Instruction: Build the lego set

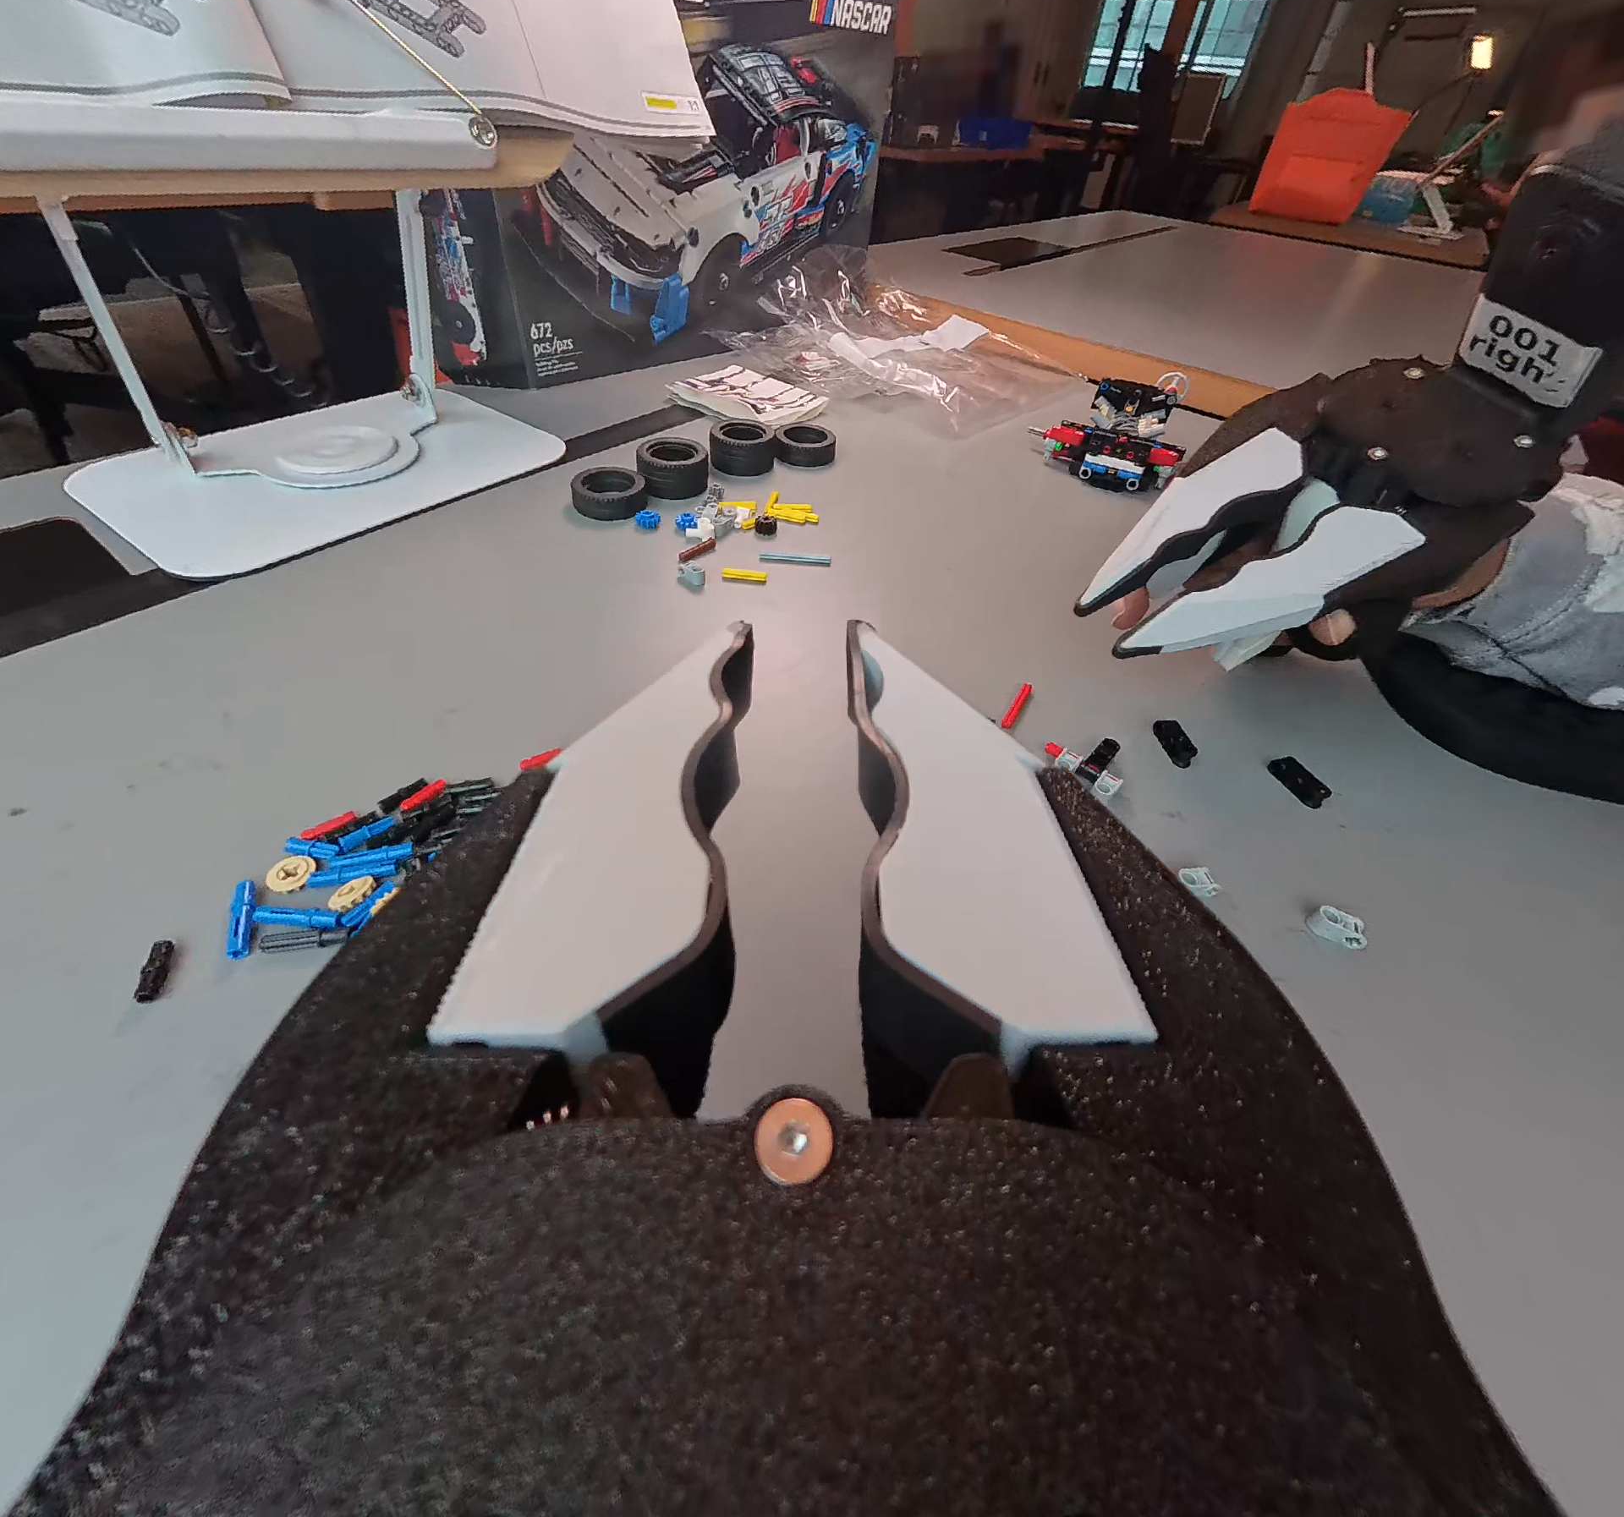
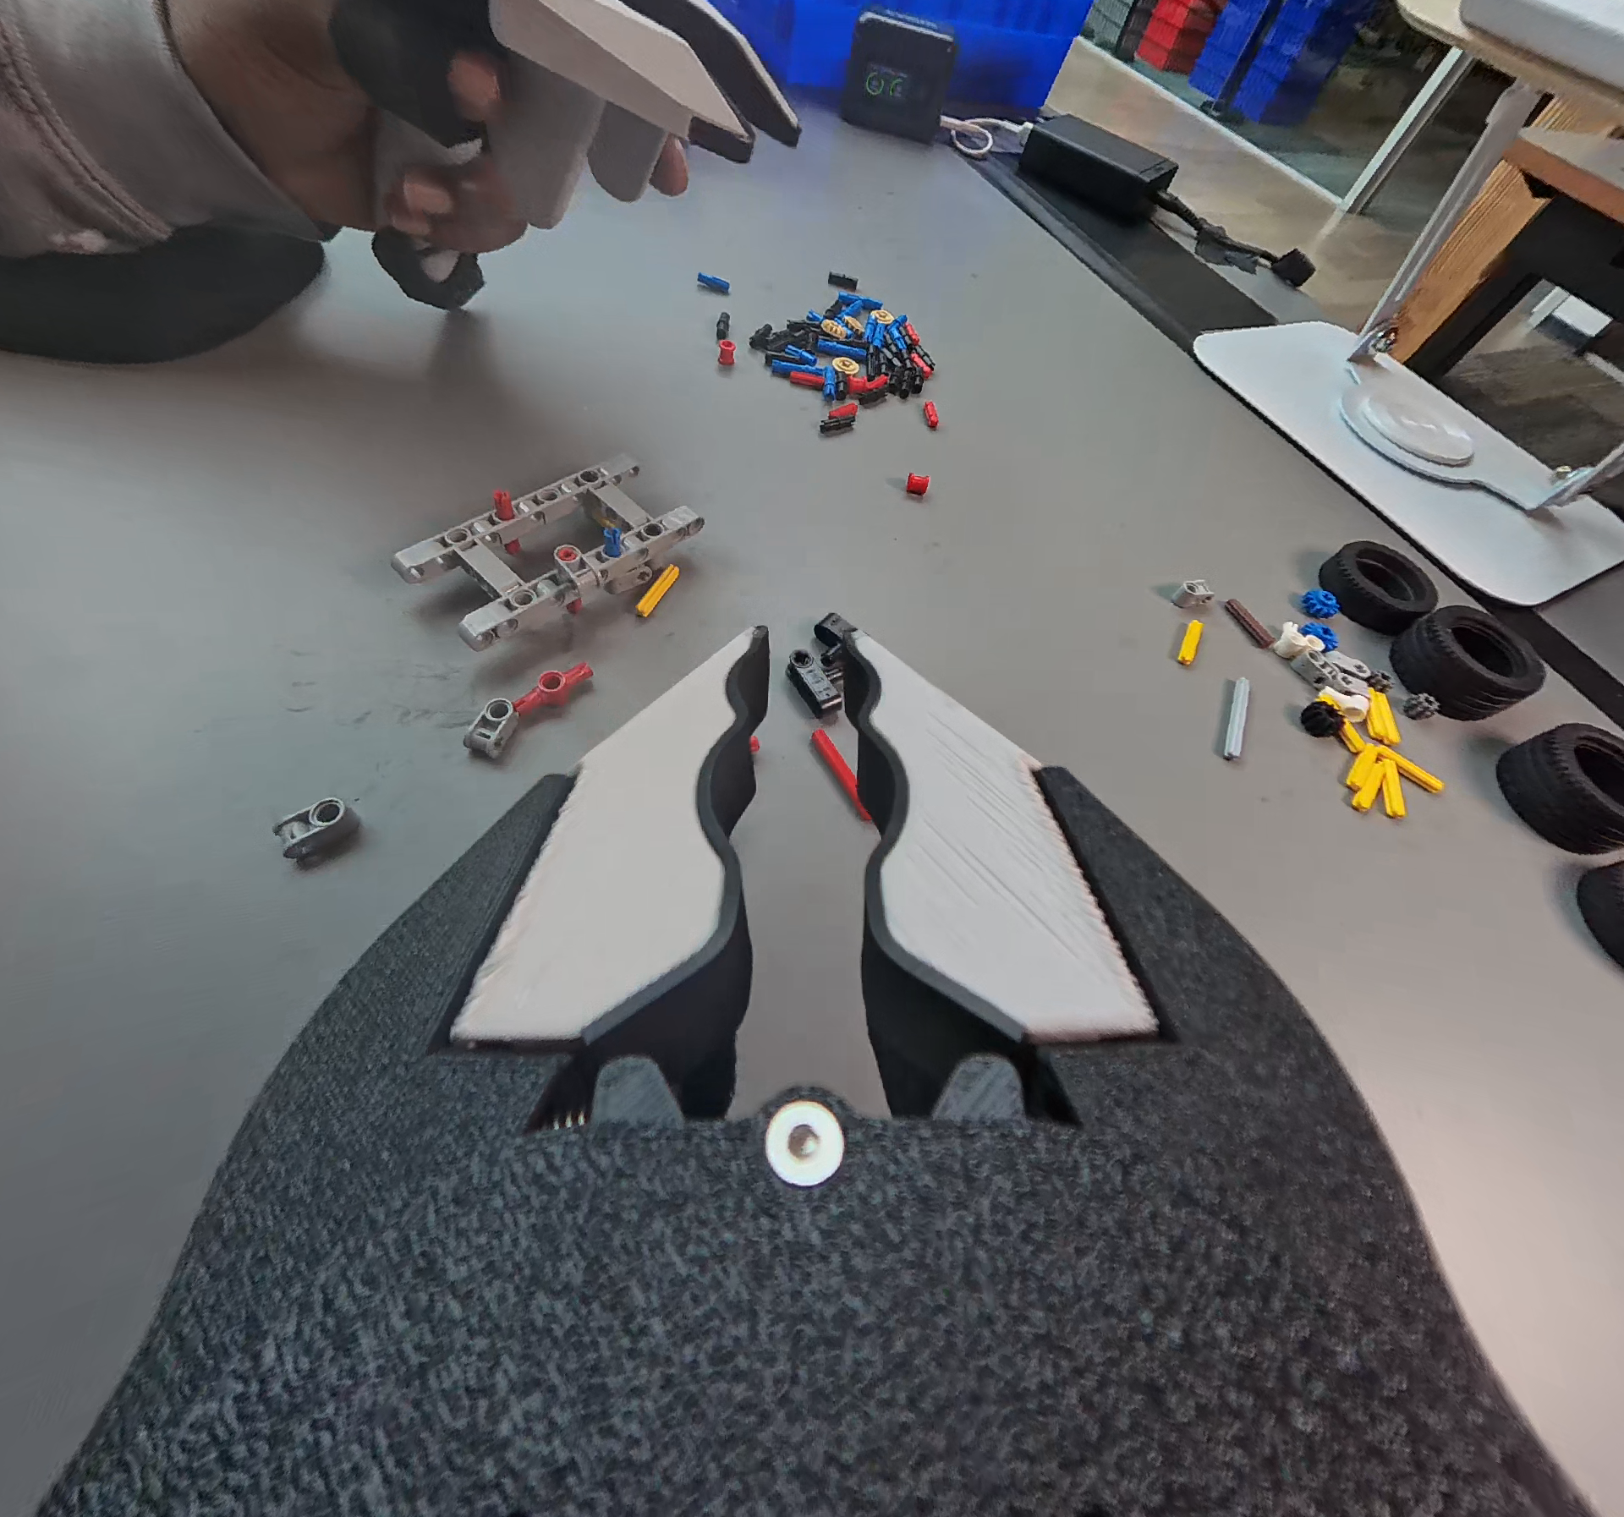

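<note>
My left gripper (image 1: 800, 631) is open and holds nothing; bare grey table (image 1: 791, 860) shows between its fingers. It also shows at the top left of the right wrist view (image 2: 764, 139), above the table. My right gripper (image 2: 806, 636) is open, hovering over two black connectors (image 2: 813, 680) and a red axle (image 2: 839, 772) that lie on the table, not gripped. It shows at the right in the left wrist view (image 1: 1103, 630), with nothing between its pads. A grey beam frame (image 2: 545, 548) with red and blue pins lies to its left.
A pile of blue, black and red pins (image 2: 848, 350) (image 1: 369, 851), black tyres (image 1: 694, 464) (image 2: 1459, 658), yellow axles (image 2: 1384, 763) and a small car sub-assembly (image 1: 1112, 438) lie around. The set's box (image 1: 668, 201), booklet stand (image 1: 308, 473) and plastic bags (image 1: 879, 341) stand behind. There is about 15 centimetres between the tips of the two grippers.
</note>
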The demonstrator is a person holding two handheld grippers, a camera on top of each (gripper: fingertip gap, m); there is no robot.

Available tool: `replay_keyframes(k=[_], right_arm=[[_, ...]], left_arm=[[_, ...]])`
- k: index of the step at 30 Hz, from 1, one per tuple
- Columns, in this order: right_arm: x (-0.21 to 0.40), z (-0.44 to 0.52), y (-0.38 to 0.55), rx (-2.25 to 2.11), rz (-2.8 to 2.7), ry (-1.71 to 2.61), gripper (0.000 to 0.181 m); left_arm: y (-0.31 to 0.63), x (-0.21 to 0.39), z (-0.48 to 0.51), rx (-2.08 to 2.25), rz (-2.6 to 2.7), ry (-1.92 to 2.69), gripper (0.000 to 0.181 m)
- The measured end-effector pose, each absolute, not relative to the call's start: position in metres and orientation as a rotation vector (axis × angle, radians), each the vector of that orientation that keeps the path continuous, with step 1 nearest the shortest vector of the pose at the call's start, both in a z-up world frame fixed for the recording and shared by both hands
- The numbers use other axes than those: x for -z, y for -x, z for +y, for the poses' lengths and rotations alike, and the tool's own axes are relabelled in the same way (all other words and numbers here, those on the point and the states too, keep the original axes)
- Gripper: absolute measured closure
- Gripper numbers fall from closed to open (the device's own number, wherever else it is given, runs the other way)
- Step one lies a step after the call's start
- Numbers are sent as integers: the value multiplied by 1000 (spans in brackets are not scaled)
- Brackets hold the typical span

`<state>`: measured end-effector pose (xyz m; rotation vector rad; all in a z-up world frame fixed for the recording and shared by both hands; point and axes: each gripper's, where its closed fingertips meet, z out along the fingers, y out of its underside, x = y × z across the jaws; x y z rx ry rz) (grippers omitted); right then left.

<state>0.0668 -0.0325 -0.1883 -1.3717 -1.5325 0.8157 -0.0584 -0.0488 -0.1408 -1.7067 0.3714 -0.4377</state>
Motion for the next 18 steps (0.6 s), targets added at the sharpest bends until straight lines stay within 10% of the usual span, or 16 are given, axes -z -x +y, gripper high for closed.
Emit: replay_keyframes(k=[18], right_arm=[[204,-11,-79,-734,-1557,1493,142]], left_arm=[[42,153,-52,436,463,1755,142]])
